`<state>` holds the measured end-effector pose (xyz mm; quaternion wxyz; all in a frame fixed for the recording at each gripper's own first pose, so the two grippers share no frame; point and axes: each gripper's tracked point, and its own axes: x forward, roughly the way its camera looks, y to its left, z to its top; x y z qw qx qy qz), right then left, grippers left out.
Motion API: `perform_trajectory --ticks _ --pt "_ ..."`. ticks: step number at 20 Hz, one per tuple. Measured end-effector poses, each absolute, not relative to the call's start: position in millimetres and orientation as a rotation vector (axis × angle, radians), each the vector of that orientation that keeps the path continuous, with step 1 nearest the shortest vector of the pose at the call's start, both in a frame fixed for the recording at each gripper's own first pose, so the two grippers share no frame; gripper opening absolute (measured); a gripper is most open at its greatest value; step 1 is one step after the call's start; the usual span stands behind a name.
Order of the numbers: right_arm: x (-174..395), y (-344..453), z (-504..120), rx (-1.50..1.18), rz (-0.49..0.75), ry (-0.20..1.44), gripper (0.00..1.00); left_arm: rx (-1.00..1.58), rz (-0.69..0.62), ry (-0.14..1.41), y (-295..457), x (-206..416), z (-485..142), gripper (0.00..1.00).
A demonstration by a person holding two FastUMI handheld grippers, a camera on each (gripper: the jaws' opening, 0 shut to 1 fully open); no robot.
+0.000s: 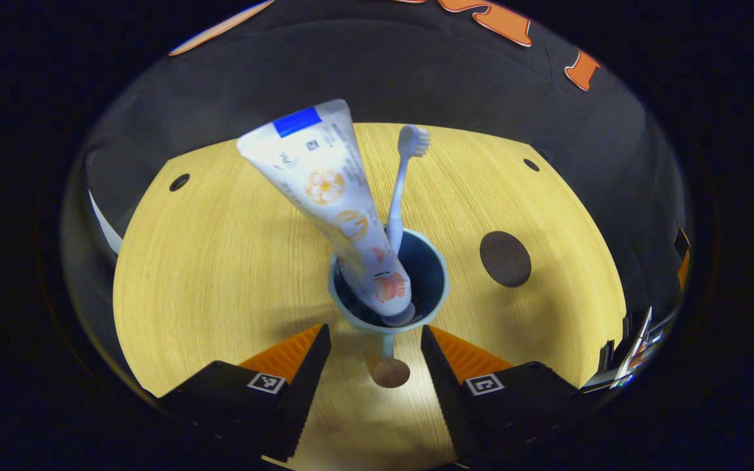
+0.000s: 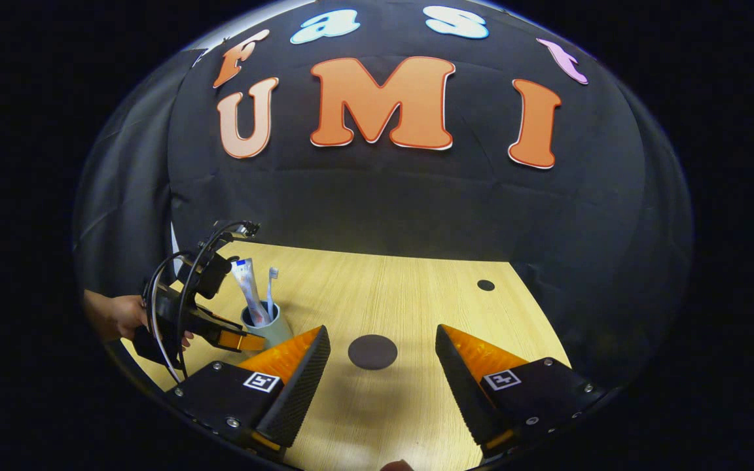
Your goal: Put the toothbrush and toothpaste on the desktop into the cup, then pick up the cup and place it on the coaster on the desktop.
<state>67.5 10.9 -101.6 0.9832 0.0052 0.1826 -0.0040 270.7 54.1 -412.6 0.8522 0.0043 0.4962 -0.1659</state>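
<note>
Wide wooden tabletop (image 1: 220, 275) under both views, pale grain running across it. On it stands the blue cup (image 1: 439, 288), upright, toothpaste (image 1: 331, 190) and toothbrush (image 1: 403, 190) both inside, tube leaning one way, brush bristles up just beside it. The dark round coaster (image 1: 505, 258) lies flat near the cup, apart from it. The left gripper (image 1: 376, 356) is right up at the cup, jaws spread wide either side of the cup's small handle, gripping nothing. In the right gripper view a hand (image 2: 118, 317) holds that tool beside the cup (image 2: 272, 327). The right gripper (image 2: 382, 363) hangs with jaws wide apart and empty, coaster (image 2: 372, 351) between its fingers on the tabletop (image 2: 416, 301).
</note>
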Motion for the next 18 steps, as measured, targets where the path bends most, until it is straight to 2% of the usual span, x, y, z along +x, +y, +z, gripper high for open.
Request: perform_trajectory --ticks 1,4,5,7,12,18 --pt "67 9 -103 0.018 -0.017 0.375 0.97 0.002 -0.355 1.062 51 270 -413 0.71" --pt "62 8 -100 0.076 -0.019 0.367 0.98 0.031 -0.344 1.114 52 266 -419 0.51" --pt "62 7 -99 0.081 -0.023 0.366 0.97 0.037 -0.336 1.129 52 264 -422 0.38" --pt "62 3 -97 0.079 -0.029 0.360 0.97 0.060 -0.335 1.141 52 265 -421 0.29" --pt "60 1 -95 0.069 -0.032 0.354 0.97 0.083 -0.323 1.145 48 267 -416 0.21" --pt "50 -12 -94 0.077 -0.047 0.352 0.97 0.084 -0.329 1.104 49 269 -413 0.21"
